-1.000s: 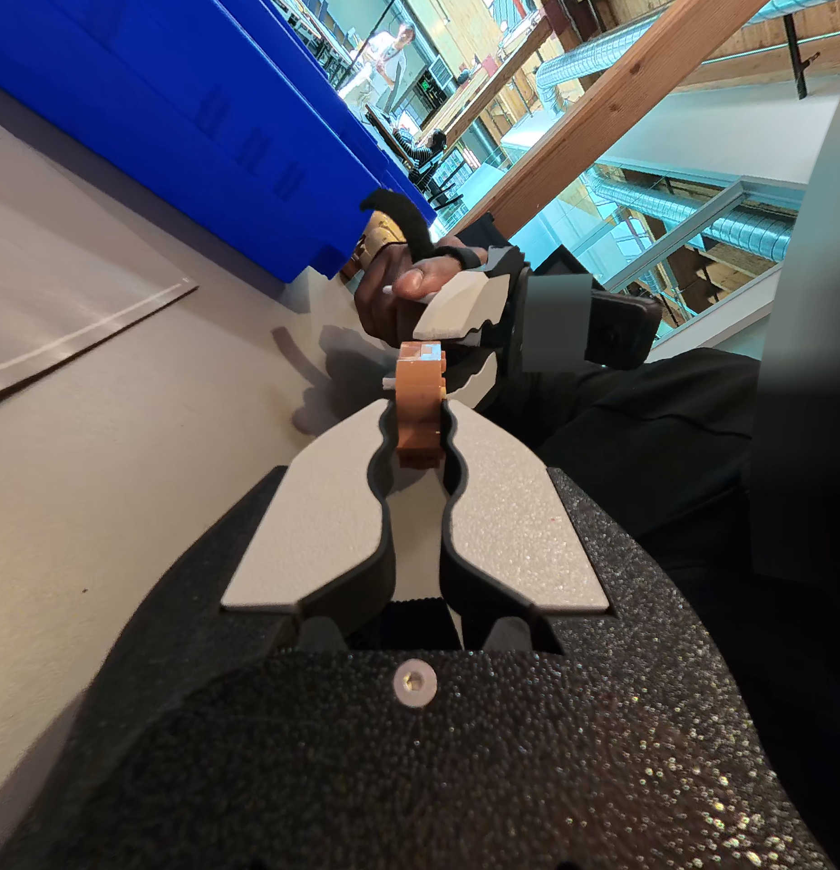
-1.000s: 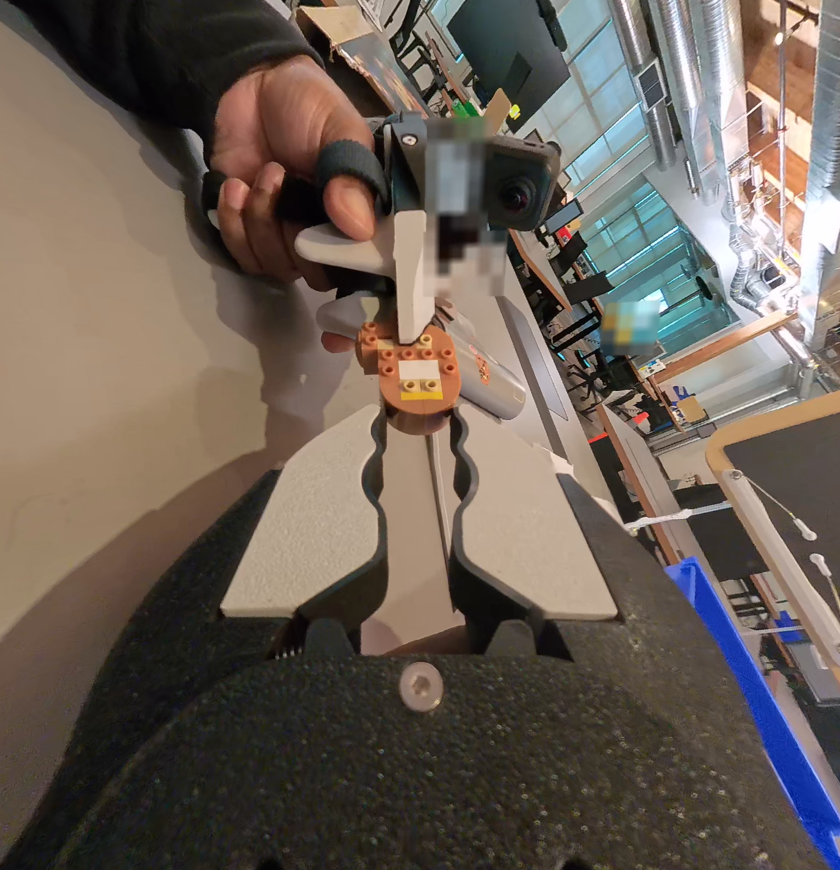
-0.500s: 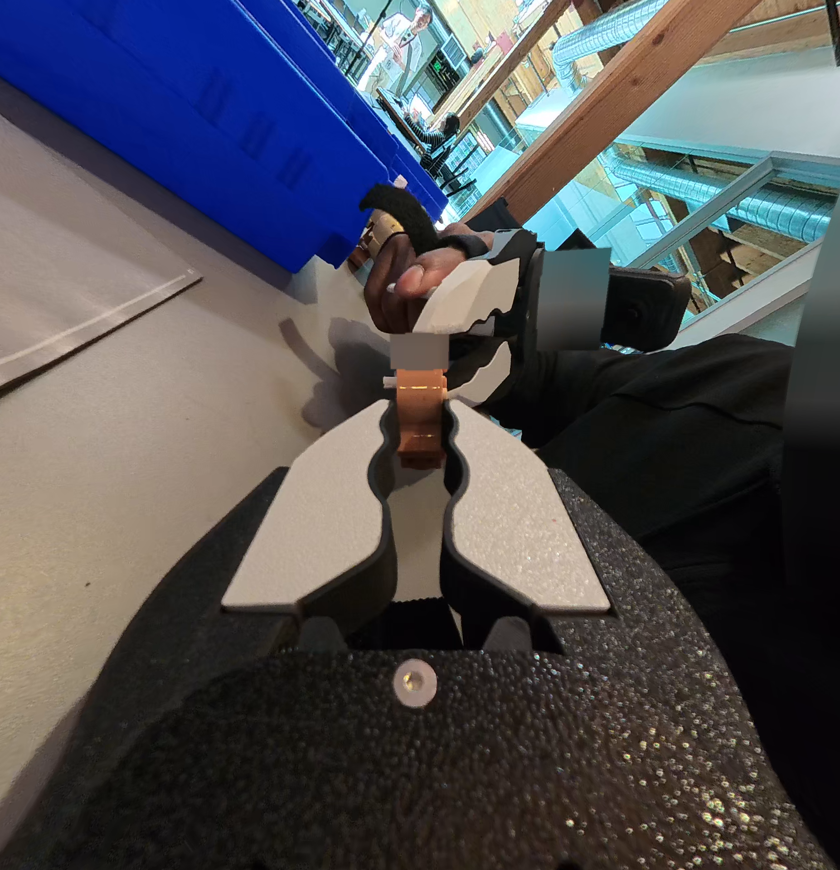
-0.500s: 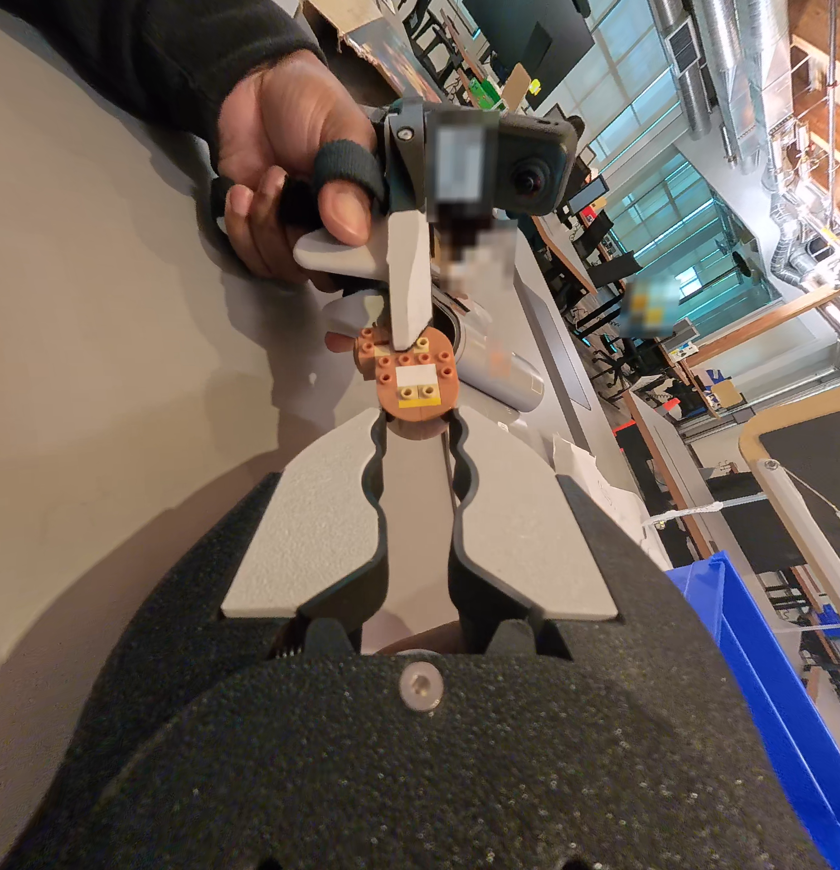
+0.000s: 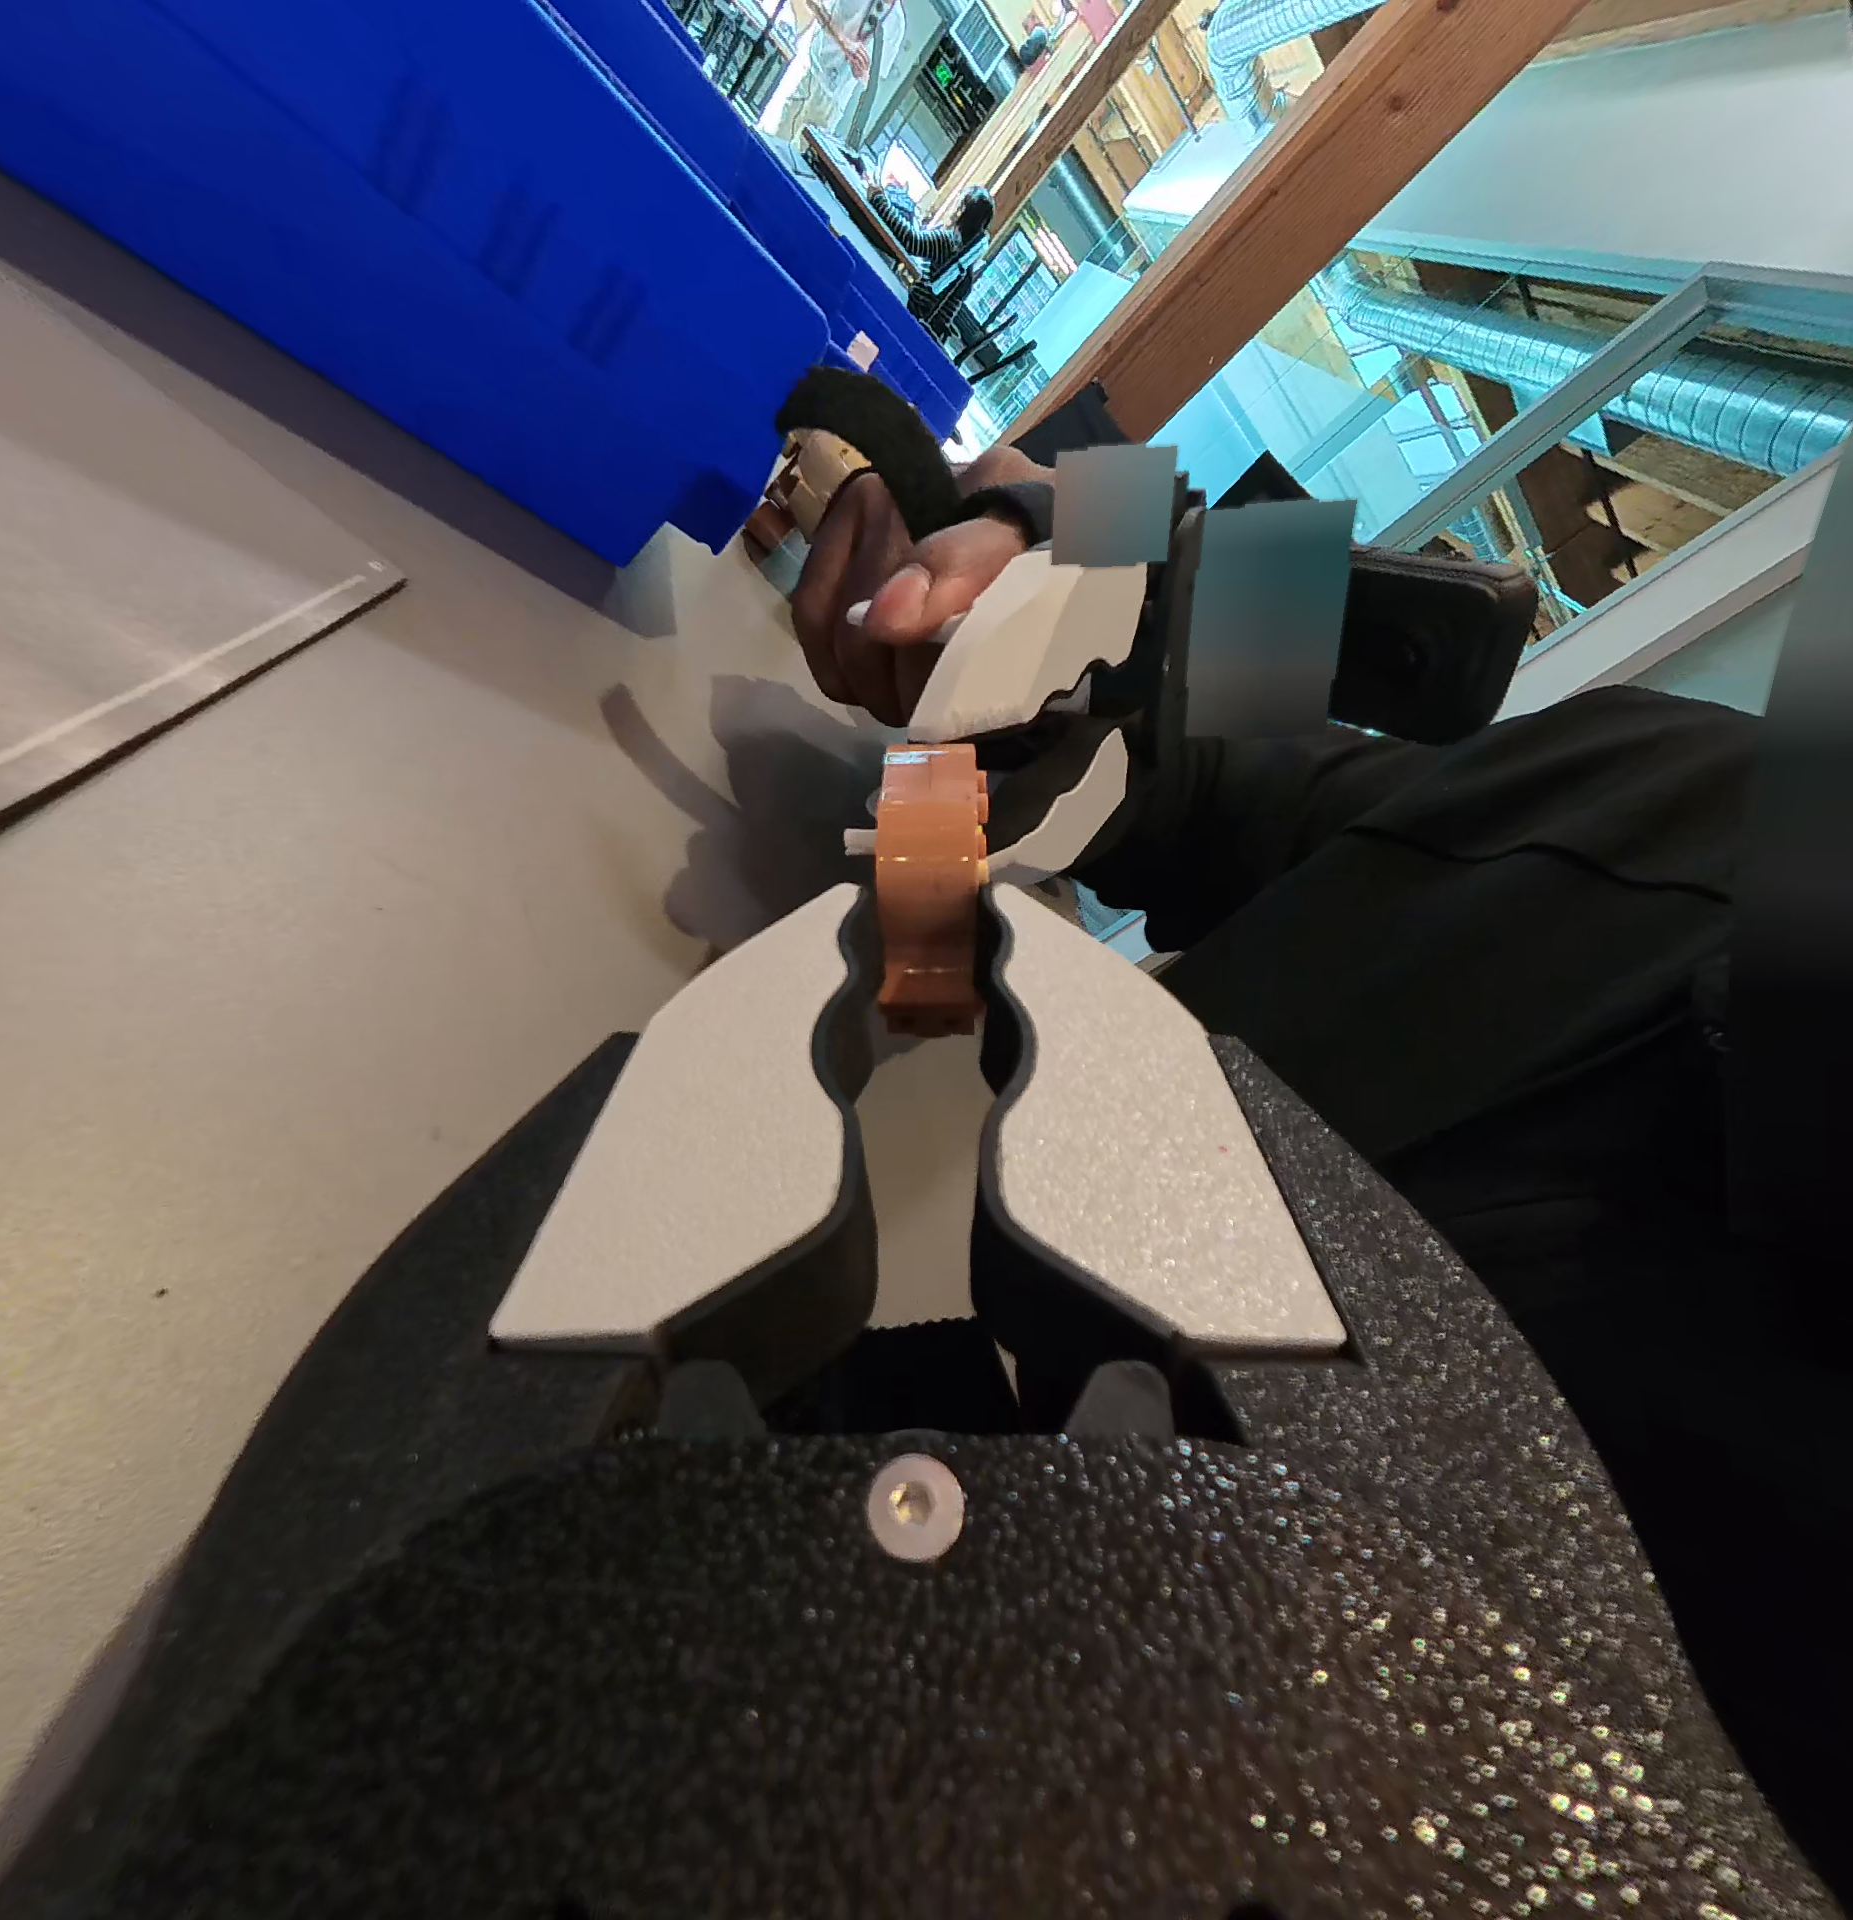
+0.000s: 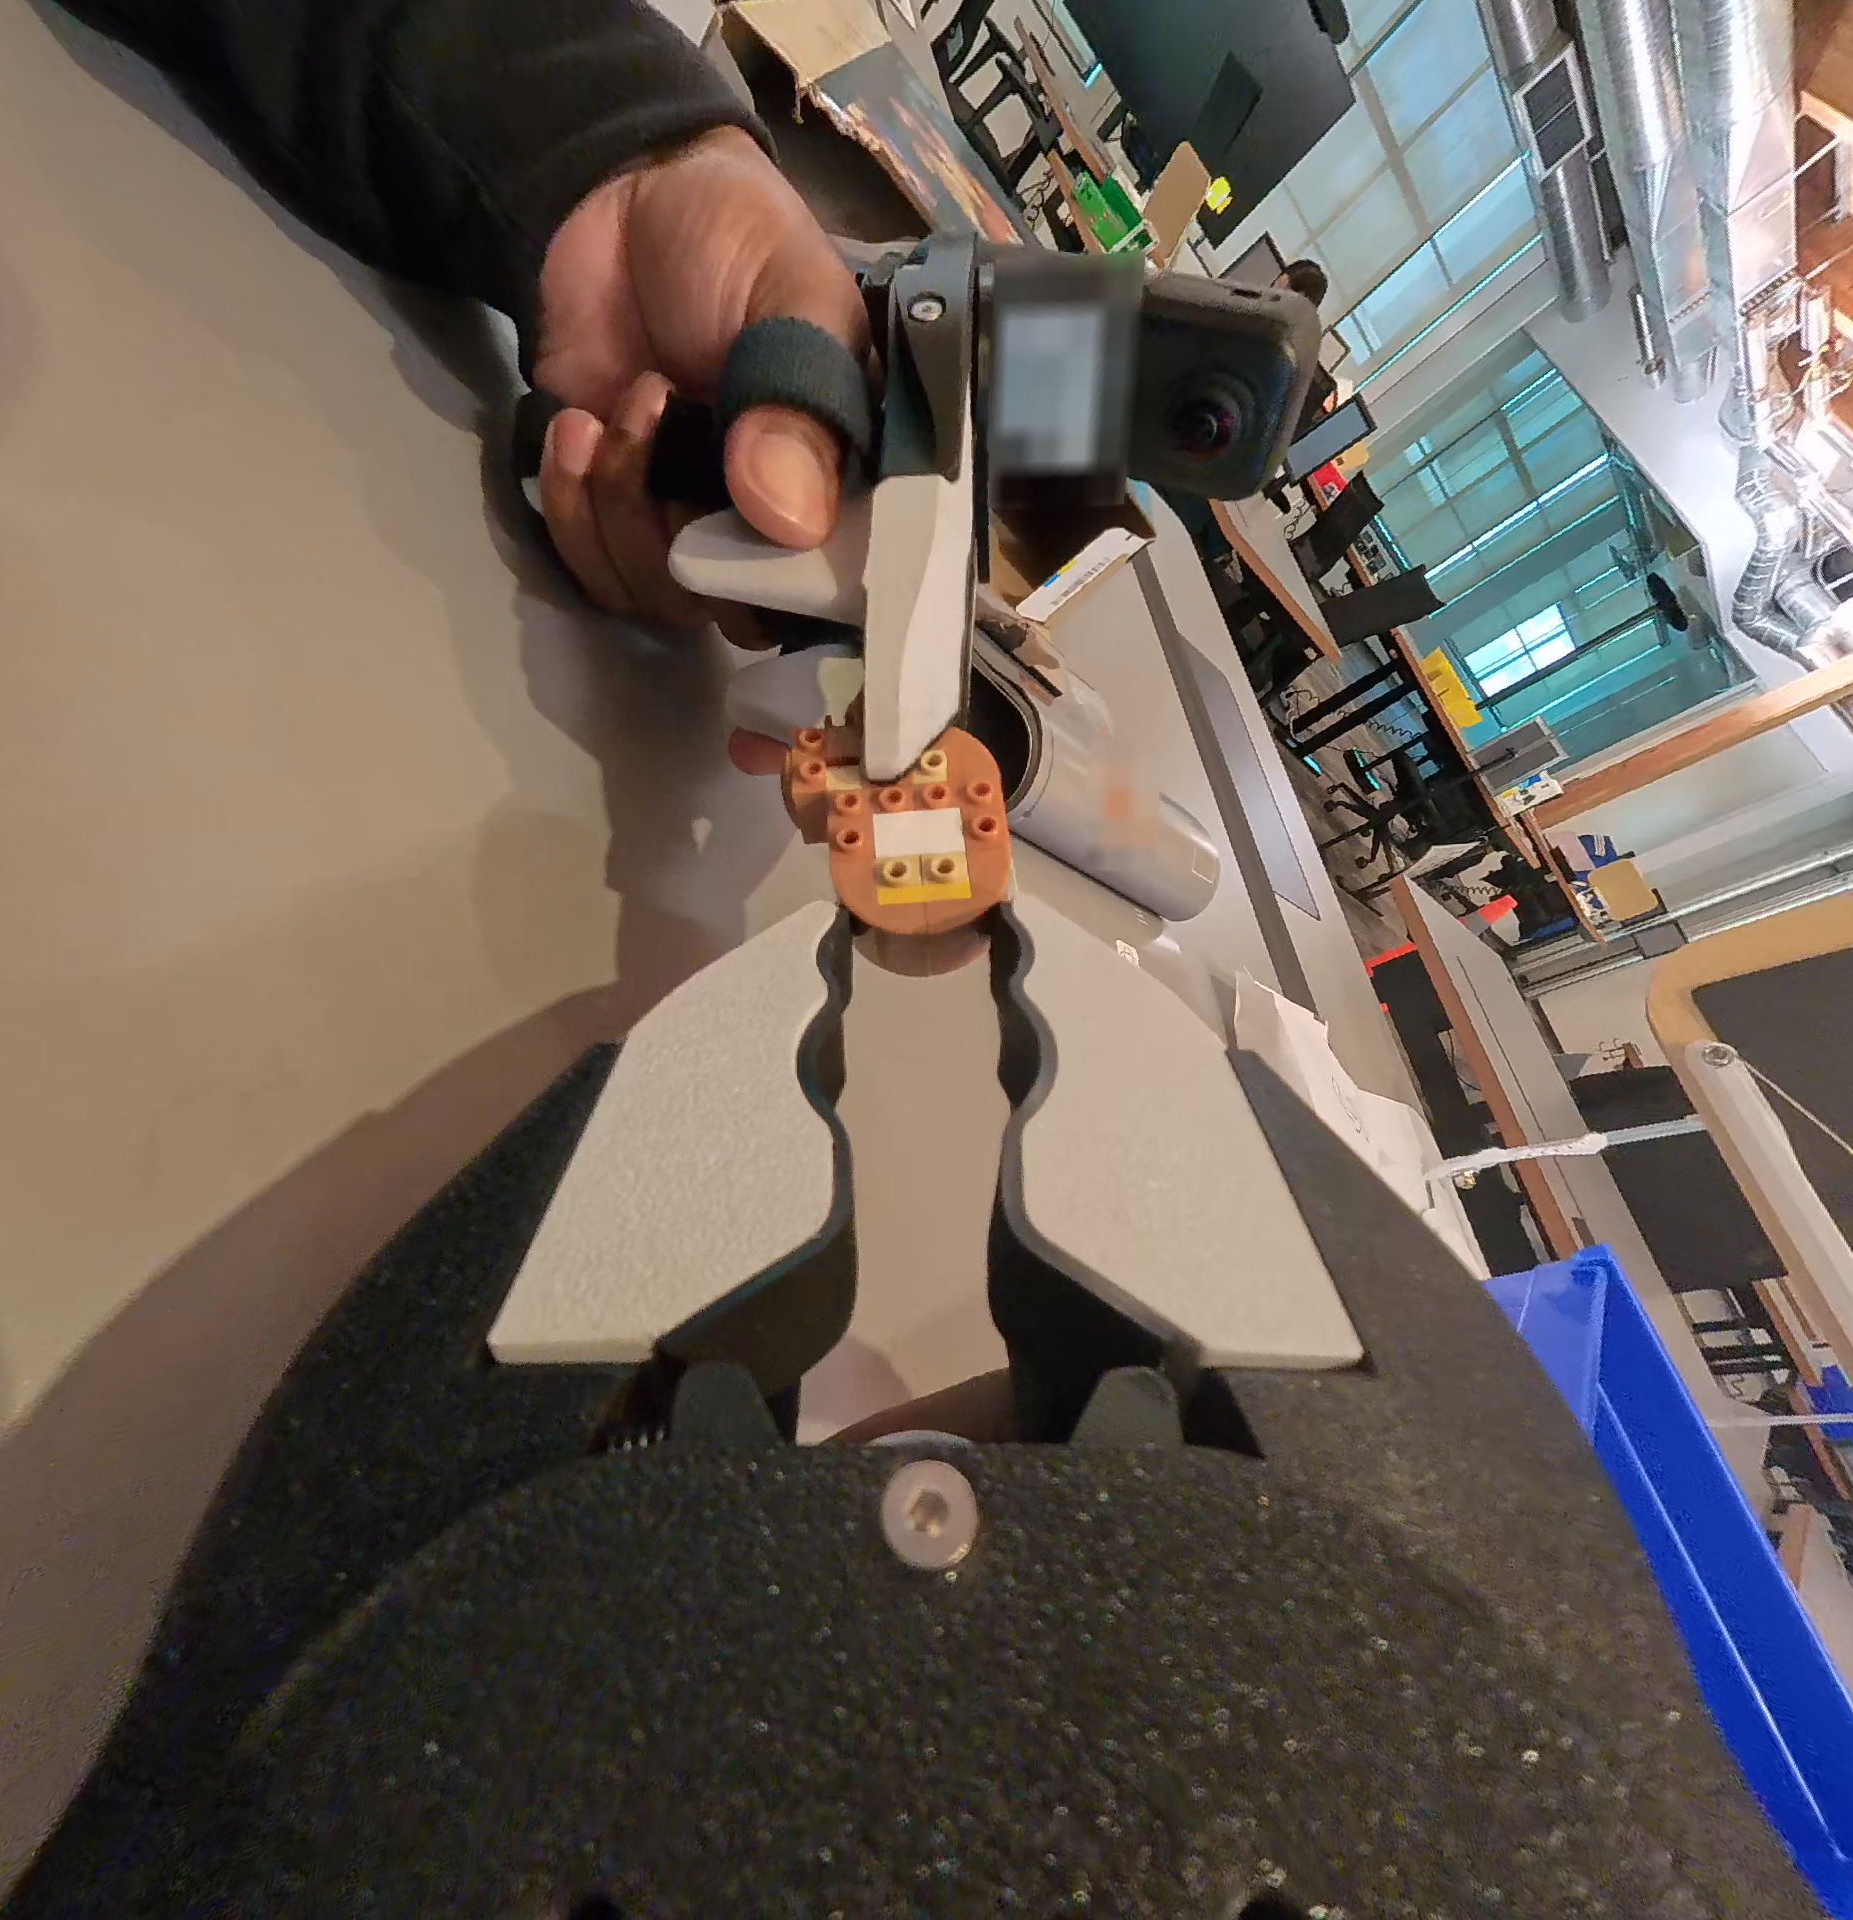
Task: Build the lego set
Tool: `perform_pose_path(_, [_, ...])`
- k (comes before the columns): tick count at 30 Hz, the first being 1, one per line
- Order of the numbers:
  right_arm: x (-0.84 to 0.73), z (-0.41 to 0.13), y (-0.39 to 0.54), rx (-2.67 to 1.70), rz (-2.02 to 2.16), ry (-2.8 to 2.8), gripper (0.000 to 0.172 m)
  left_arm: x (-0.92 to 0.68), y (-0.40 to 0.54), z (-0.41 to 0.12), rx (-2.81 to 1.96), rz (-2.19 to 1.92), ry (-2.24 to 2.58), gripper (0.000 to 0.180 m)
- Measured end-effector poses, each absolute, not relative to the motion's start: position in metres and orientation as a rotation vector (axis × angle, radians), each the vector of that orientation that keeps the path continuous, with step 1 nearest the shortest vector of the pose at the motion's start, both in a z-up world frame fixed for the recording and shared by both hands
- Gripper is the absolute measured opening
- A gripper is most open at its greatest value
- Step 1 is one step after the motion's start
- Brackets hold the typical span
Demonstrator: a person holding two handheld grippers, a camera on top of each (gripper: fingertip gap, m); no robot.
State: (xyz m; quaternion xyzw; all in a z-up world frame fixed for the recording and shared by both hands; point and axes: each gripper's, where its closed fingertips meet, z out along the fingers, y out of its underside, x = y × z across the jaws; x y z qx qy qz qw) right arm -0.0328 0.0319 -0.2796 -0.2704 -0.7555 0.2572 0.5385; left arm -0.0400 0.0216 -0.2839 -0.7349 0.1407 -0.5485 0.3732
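A brown brick build (image 5: 927,862) with studs and small white, tan and yellow pieces on its face (image 6: 917,842) is held above the grey table (image 5: 278,987) by both grippers. My left gripper (image 5: 927,920) is shut on it edge-on, pads against its two flat faces. My right gripper (image 6: 924,925) is shut on its rounded lower end. In the right wrist view, a finger (image 6: 917,644) of the left gripper lies across the studded face. In the left wrist view, the right gripper's fingers (image 5: 1026,655) close in on the far end of the build.
Blue bins (image 5: 434,260) stand along the table's far side, with a grey mat (image 5: 122,582) beside them. A silver cylinder (image 6: 1109,831) lies behind the build. Another blue bin (image 6: 1680,1455) is at the lower right. A person's hands hold both grippers. Left and right tips are no more than a few centimetres apart.
Both grippers stay shut on the brick build. The pair has tilted and shifted slightly together; the build has not moved in either grasp.
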Motion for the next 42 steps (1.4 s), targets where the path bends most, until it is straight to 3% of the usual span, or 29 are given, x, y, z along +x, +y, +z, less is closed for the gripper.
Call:
perform_pose_path(16, [-0.034, -0.279, 0.037, -0.651, 0.587, -1.785, 0.026, -0.041, 0.025, -0.282, -1.875, -1.347, 0.361, 0.016])
perform_pose_path(27, [-0.036, -0.267, 0.046, -0.931, 0.967, -1.686, 0.04, -0.055, 0.037, -0.268, -1.72, -0.802, 0.641, 0.016])
perform_pose_path(32, [-0.035, -0.263, 0.042, -0.957, 1.069, -1.673, 0.038, -0.047, 0.032, -0.264, -1.625, -0.64, 0.784, 0.016])
perform_pose_path(36, [-0.034, -0.26, 0.041, -0.938, 1.066, -1.658, 0.021, -0.044, 0.03, -0.262, -1.585, -0.615, 0.818, 0.016])
perform_pose_path(42, [-0.032, -0.259, 0.038, -0.927, 1.094, -1.663, 0.02, -0.043, 0.027, -0.263, -1.592, -0.633, 0.835, 0.016])
